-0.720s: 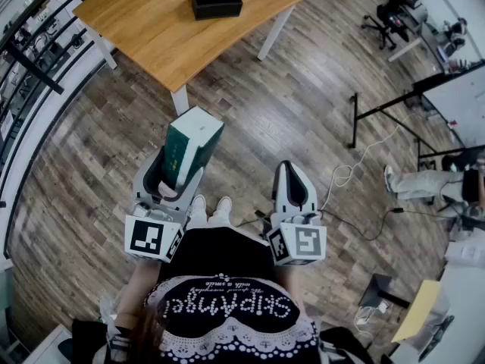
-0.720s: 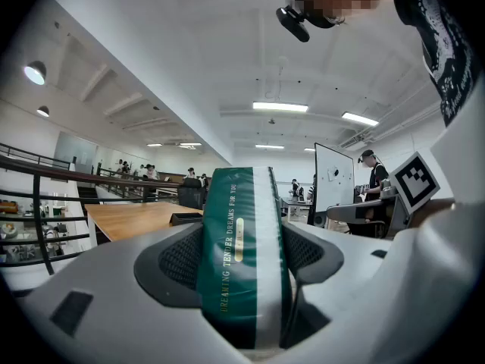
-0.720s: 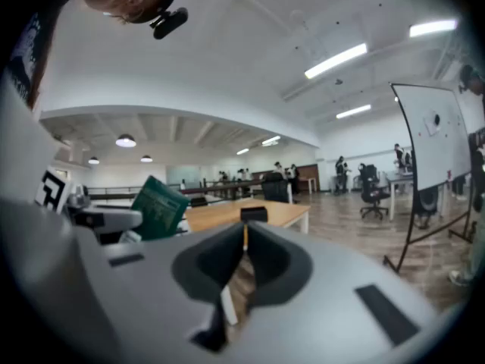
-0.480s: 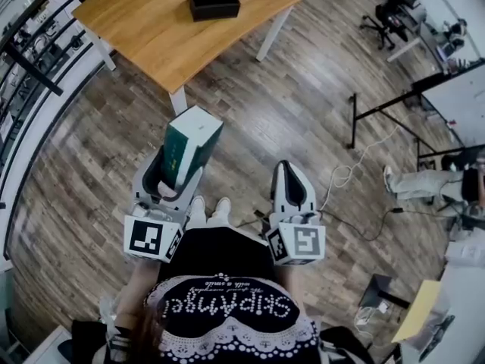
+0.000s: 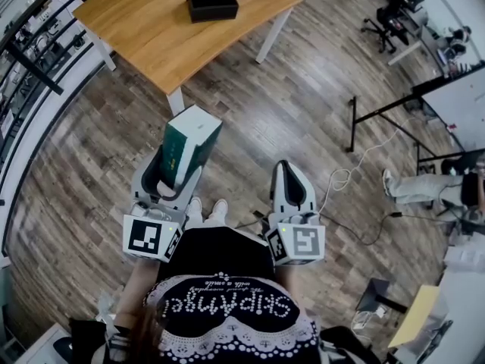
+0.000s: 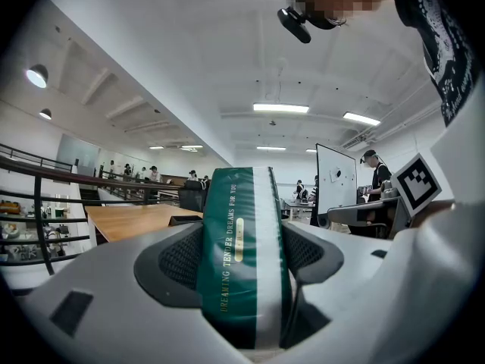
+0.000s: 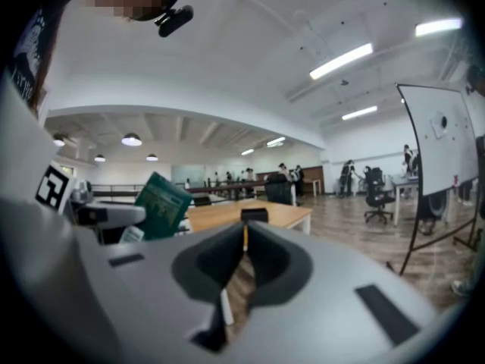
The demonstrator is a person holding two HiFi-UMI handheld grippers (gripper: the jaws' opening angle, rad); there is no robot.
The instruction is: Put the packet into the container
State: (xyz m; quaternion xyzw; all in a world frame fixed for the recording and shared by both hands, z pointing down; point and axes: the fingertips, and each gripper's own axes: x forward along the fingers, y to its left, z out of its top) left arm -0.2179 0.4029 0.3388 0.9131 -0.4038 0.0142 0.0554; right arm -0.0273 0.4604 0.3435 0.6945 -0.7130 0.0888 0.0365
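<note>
Wood-plank floor of an open office underfoot; the table (image 5: pixel 174 36) stands well ahead at about 11 o'clock in the head view.

- Container (image 5: pixel 213 6): a black open box on the far part of the table, near 12 o'clock. I cannot see into it from here.
- Packet (image 5: pixel 193 139): green with a white band, upright, clamped by its flat sides in the left gripper (image 5: pixel 165 179). The jaws stand wide, both pads pressed against it. It is carried in the air over the floor, well apart from the table.
- Right gripper (image 7: pixel 244 252): jaws drawn together, nothing between them, held level at 3 o'clock of the left one.

Progress, as I judge it: pickup is done and the grip looks square and firm. What remains is the walk to the table, bringing the packet over the container, lowering it in and letting go. Placement not yet begun.
</note>
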